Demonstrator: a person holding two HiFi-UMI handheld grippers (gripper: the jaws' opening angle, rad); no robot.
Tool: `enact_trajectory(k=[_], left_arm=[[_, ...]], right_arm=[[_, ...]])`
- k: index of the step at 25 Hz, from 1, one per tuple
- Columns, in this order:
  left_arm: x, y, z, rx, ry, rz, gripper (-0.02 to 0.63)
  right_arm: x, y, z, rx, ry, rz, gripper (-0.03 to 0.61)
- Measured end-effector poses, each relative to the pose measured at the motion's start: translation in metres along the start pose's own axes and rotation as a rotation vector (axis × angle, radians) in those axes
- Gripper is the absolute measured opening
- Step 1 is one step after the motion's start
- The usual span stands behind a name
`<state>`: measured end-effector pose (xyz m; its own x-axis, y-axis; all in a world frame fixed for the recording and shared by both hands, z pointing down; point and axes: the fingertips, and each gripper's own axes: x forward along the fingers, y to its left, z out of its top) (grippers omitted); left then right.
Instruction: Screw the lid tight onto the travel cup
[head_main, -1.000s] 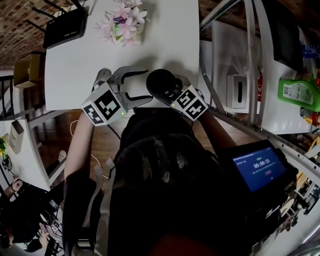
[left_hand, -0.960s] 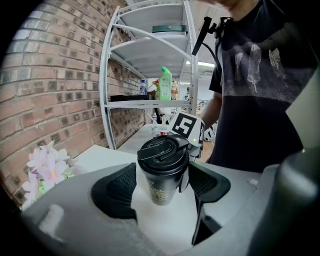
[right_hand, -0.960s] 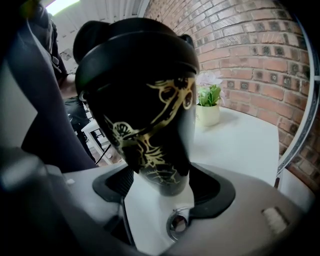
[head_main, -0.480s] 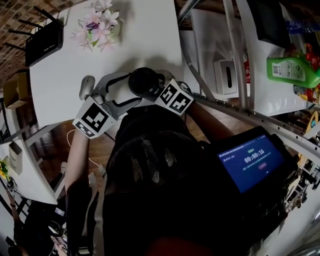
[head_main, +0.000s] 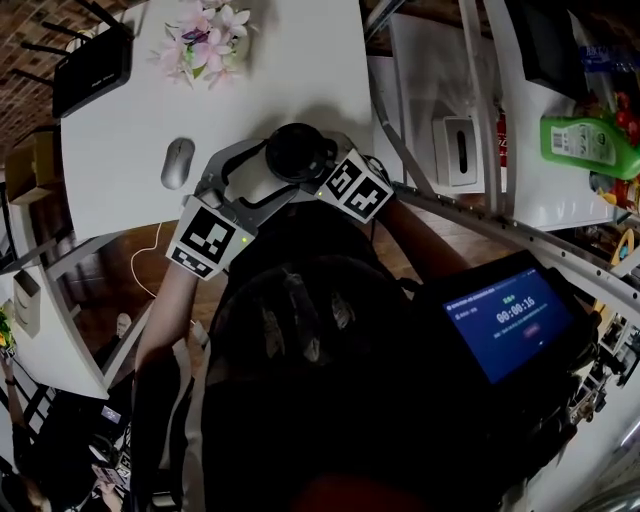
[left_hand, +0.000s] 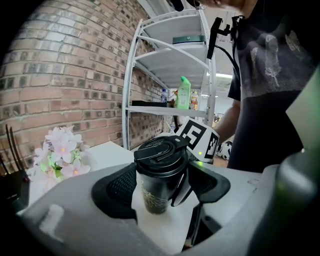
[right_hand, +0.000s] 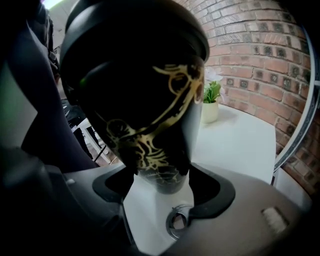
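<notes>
Head view: steeply down onto a white worktop (head_main: 300, 60), the largest thing in sight, flanked on the right by a metal shelf rack (head_main: 480, 120), with a lit blue timer screen (head_main: 508, 322) at lower right.

Near the worktop's front edge, two tools meeting at one spot:

- **Left hand-held gripper (left_hand: 167, 187):** jaws spread wide, one pad on each side of the travel cup (left_hand: 156, 192). A strip of white worktop visible between the left pad and the cup. Contact on the other side not clear.
- **Right hand-held gripper (right_hand: 162, 184):** jaws pinching the cup's lower body, black pads pressed against the gold-patterned wall on both sides. Marker cube (left_hand: 200, 141) just behind the cup in the left gripper view.

Travel cup black with gold tracery, upright, base apparently down on the white surface in the left gripper view. Black lid (left_hand: 161, 149) seated on top, flip tab lying across it. Tightness impossible to judge.

Smaller things:

- Black router (head_main: 95, 70) with antennas at the far left corner.
- Pink-white flowers (head_main: 205, 45) beside the router.
- Green bottle (head_main: 590, 140) on the rack.
- Grey mouse (head_main: 177, 162) left of the left hand-held gripper, apart from it.
</notes>
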<state>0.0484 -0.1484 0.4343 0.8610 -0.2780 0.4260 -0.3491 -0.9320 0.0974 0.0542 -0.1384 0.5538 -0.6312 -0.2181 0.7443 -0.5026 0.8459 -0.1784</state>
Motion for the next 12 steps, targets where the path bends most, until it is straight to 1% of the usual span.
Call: enact_trajectory(k=[2,4,7,10,12], left_arm=[[0.001,-0.001,0.0,-0.003,-0.007,0.004,0.333],[0.001,-0.001,0.0,0.026,-0.001,-0.004,0.336],[-0.002,0.0,-0.002,0.076,0.028,-0.042,0.336],[-0.014,0.006,0.001,0.072,0.045,-0.085,0.336],[-0.021,0.012,0.002,0.096,0.065,-0.1,0.336]], right_arm=[[0.0,-0.001,-0.001,0.001,-0.003,-0.003,0.347],[0.0,-0.001,0.0,0.006,-0.01,-0.008,0.348],[0.0,-0.001,-0.001,0.011,-0.015,-0.009,0.347],[0.001,-0.001,-0.001,0.015,-0.018,-0.009,0.347],[0.001,-0.001,-0.001,0.015,-0.02,-0.009,0.347]])
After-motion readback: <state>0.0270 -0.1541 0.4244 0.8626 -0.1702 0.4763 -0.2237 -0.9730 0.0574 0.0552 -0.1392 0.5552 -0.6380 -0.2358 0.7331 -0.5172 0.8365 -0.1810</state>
